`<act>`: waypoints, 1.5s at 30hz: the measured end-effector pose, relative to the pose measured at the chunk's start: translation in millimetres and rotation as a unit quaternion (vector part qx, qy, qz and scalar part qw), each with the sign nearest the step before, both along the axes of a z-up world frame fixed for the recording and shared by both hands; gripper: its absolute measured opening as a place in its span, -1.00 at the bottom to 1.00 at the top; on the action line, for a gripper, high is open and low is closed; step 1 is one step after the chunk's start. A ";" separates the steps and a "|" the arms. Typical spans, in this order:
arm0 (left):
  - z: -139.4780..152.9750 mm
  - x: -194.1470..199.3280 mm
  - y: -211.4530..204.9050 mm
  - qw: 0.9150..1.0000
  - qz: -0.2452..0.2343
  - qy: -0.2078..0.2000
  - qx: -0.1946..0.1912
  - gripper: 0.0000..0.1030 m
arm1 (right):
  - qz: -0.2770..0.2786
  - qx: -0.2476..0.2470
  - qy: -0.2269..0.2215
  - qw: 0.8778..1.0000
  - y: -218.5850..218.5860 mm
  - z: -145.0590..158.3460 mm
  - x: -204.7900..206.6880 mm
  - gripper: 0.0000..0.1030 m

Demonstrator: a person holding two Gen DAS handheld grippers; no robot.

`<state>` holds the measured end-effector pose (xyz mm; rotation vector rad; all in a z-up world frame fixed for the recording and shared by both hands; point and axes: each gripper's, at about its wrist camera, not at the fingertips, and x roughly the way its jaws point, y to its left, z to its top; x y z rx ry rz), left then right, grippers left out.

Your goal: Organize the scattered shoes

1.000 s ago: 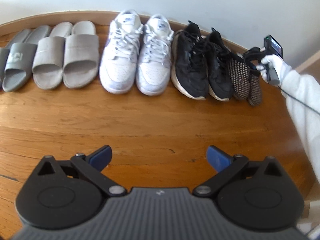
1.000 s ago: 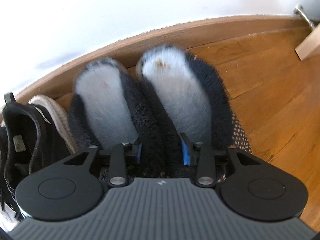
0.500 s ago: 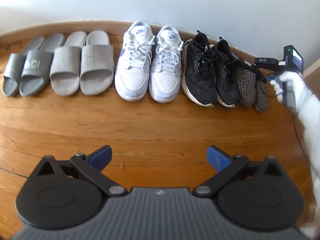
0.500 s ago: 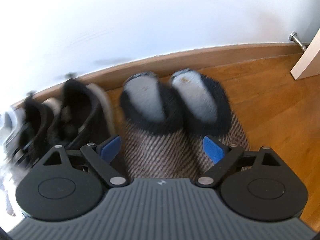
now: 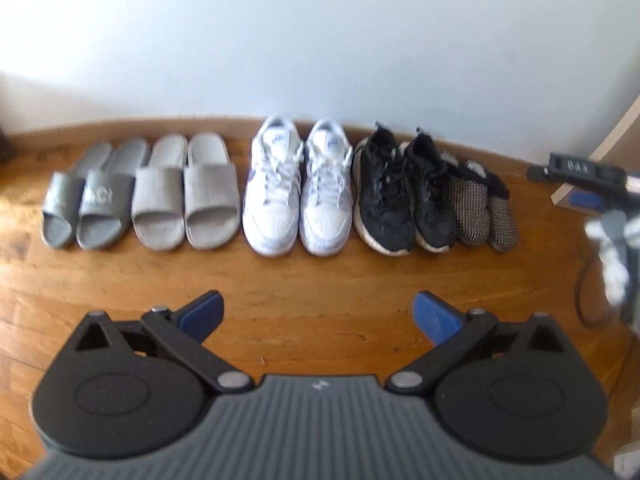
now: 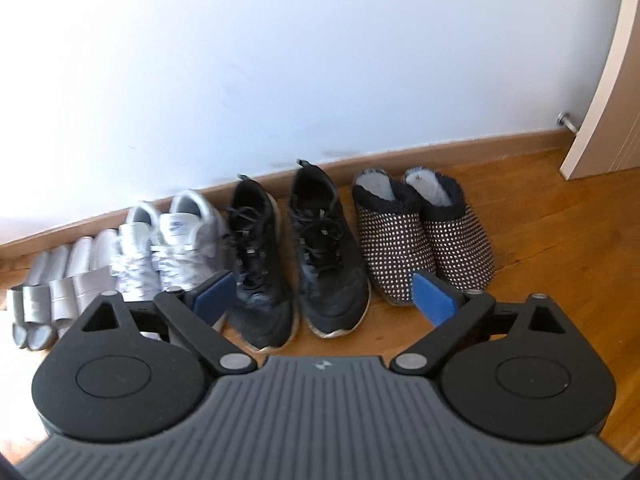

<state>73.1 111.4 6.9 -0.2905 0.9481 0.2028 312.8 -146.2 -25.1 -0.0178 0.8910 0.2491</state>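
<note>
My left gripper (image 5: 318, 314) hangs over bare wooden floor (image 5: 320, 276) with its blue fingers spread wide and nothing between them. The whole row of shoes lies farther off, along the baseboard (image 6: 440, 152) under the white wall (image 5: 320, 40), well apart from the fingertips. My right gripper (image 6: 324, 292) is likewise spread wide and holds nothing; in its view the left blue pad (image 6: 214, 290) overlaps the near side of the left black sneaker, and the right pad (image 6: 434, 296) sits in front of the toe of the dotted slippers, but I cannot tell whether either one touches.

From left to right in the left wrist view the row reads: dark grey slides (image 5: 86, 204) with pale lettering on one strap, light grey slides (image 5: 186, 192), white lace-up sneakers (image 5: 298, 188) with a purple side mark, black sneakers (image 5: 406, 192) with pale soles and loose black laces, then the dotted slippers (image 5: 484, 208). Each pair stands side by side, toes pointing toward me, heels toward the wall. The slippers (image 6: 424, 236) are black with white dots, a dark fuzzy collar and pale fleecy lining, and they sit just beside the right black sneaker (image 6: 328, 256). At the far right of the right wrist view a pale door edge (image 6: 600, 92) stands near a metal doorstop (image 6: 566, 118). The left wrist view is blurred at its right edge, where the other handheld device (image 5: 580, 172) shows.
</note>
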 end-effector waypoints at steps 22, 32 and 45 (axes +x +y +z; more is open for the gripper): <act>89.9 -42.5 -3.9 0.991 0.034 -0.028 0.129 0.99 | 0.026 0.002 0.005 1.000 64.1 126.0 -177.5 0.99; 77.2 -49.5 -5.0 0.993 0.042 -0.002 0.114 0.99 | 0.040 0.000 -0.006 0.999 82.7 125.3 -185.3 0.99; 80.6 -58.5 -6.6 0.994 0.040 0.001 0.098 0.99 | 0.046 -0.019 0.009 0.999 91.9 116.0 -192.9 0.99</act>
